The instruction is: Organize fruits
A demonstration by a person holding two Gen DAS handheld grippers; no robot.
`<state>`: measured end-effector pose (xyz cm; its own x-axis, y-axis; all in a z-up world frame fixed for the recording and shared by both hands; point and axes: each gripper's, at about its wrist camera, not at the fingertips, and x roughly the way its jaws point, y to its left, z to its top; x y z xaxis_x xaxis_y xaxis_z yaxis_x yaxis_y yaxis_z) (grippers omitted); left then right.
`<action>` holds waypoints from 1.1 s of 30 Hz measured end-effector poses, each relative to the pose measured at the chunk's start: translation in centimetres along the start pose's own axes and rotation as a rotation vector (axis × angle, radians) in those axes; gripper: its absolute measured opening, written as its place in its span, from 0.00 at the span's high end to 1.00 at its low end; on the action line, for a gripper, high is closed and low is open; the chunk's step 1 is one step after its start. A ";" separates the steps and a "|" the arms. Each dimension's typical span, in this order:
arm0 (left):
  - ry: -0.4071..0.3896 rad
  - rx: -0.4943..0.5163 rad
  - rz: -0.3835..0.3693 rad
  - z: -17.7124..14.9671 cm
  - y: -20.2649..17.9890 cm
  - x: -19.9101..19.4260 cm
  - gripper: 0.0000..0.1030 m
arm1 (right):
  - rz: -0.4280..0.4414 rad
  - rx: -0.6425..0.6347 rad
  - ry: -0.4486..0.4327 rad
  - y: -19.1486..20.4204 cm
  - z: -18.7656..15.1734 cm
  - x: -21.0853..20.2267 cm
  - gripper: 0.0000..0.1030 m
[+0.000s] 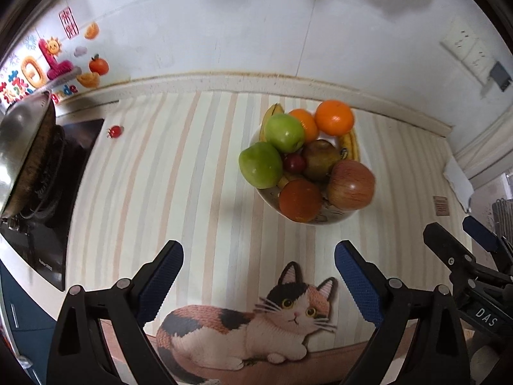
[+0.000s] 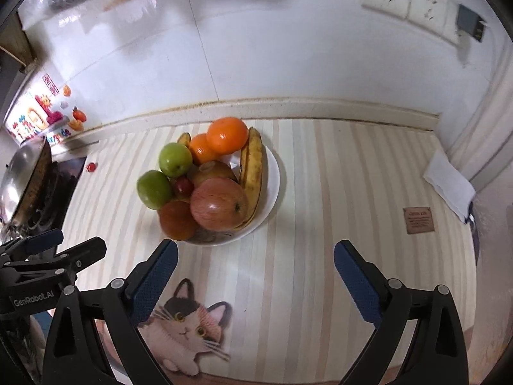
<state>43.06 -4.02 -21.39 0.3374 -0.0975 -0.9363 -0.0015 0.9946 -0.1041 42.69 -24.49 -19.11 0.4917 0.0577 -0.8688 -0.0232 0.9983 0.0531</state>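
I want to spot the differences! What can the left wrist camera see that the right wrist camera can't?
Only the left wrist view shows the cat picture's whole body, tail end included. Only the right wrist view shows the full banana along the plate's bare rim. Both show the piled fruit, the small red fruit lying by the stove, and both hand-held grippers, open and empty.

Black left gripper [image 1: 258,266], blue ribbed pads [image 1: 160,280], silver screws

Pastel-striped mat [image 1: 205,173], seemingly calico cat [image 1: 256,324]
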 end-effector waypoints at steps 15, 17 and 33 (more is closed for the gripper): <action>-0.180 0.034 -0.017 -5.5 -0.9 -10.9 0.06 | -0.007 -0.015 -0.204 1.4 -4.6 -14.5 0.01; -0.201 0.027 -0.014 -6.8 -1.0 -12.3 0.06 | 0.001 -0.024 -0.222 1.4 -5.9 -16.3 0.01; -0.318 0.016 0.034 -17.4 -2.2 -21.8 0.06 | 0.037 -0.041 -0.304 1.1 -16.1 -28.4 0.01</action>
<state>19.33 -4.74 -6.59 0.6144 -0.0508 -0.7874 -0.0033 0.9978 -0.0669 14.73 -24.91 -2.33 0.7274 0.0961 -0.6794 -0.0784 0.9953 0.0568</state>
